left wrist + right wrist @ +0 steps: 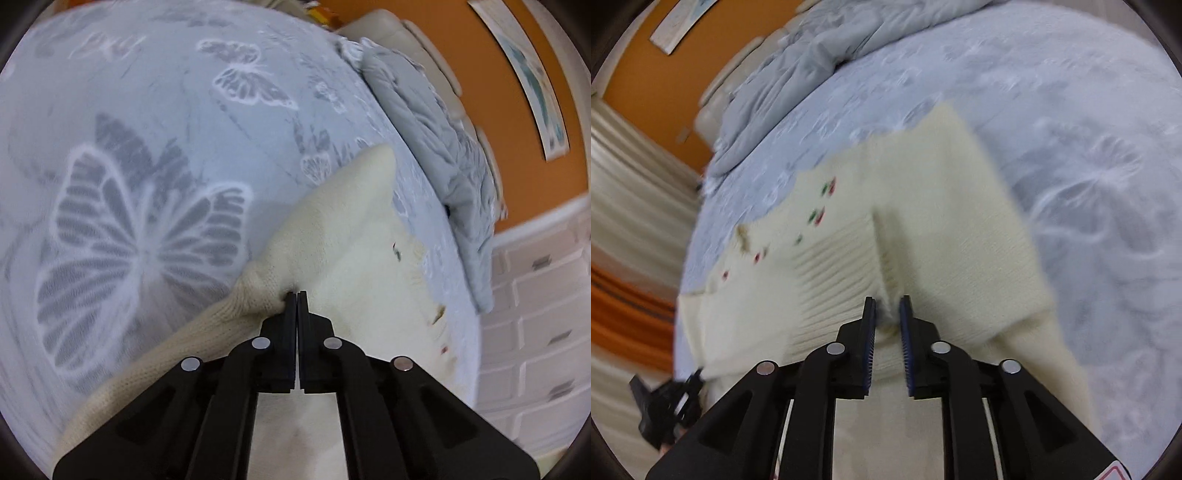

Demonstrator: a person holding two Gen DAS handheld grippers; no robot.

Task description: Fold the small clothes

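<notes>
Cream knitted sweater [332, 236] lay on a bed covered by a pale blue butterfly-print bedspread [147, 147], near the edge of the bed where a grey quilt [436, 140] was bunched against the beige headboard [391, 26]. An orange wall [517, 110] with a framed picture [532, 81] stood behind.

Left gripper [297, 293]: jaws pressed together, pinching a gathered bit of knit where a sleeve or shoulder edge meets the body. The fabric puckered at the tips, so the grip looked firm. A ribbed length of the sweater trailed from the pinch towards the lower left of the left wrist view.

Right gripper [888, 299]: jaws nearly closed, narrow gap, with a ridge of the cream knit bunched between the blue pads [907, 332]. Judged to be pinching the sweater at the ribbed hem or cuff area. View blurred, so the exact contact could not be confirmed.

Sweater state, right wrist view: one panel appeared already laid over the body, forming a straight raised edge running away from the gripper. Small red and green embroidered motifs [820, 210] were visible on the uncovered part to the left. A dark object [665, 406] showed at lower left, blurred, not identified.

Progress judgement: fold begun, not finished. One side seemed turned in; the remaining sleeve, the other side and the final halving were judged outstanding. Garment not yet a compact rectangle.
</notes>
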